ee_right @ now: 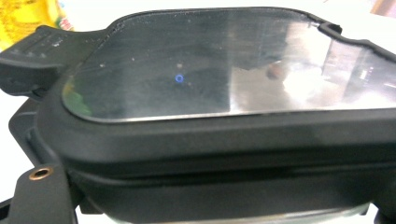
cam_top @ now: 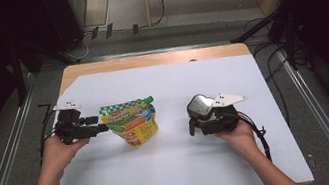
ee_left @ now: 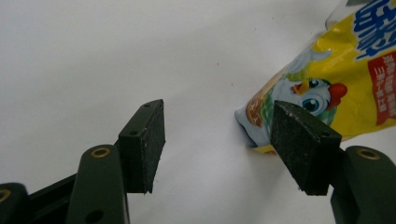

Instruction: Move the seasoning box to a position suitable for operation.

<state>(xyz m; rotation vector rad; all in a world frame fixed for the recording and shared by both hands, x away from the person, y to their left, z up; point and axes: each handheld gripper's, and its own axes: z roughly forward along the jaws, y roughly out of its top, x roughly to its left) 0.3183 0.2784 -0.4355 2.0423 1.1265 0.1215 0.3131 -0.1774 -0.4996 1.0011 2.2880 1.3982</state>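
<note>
Gripping a black-rimmed box (ee_right: 224, 116) (base hidden), right gripper (cam_top: 208, 121) — pouch (cam_top: 130, 122) corner cut off.

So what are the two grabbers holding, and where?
The right gripper holds a black box by its sides. The left gripper, open, holds nothing.

Pouch and black-framed device on the white counter

A yellow snack pouch (cam_top: 131, 123) with green checked top and green cap lies flat, left of centre. A black-rimmed device (cam_top: 199, 107) with a shiny reflective face sits right of centre, tilted, gripped.
</note>
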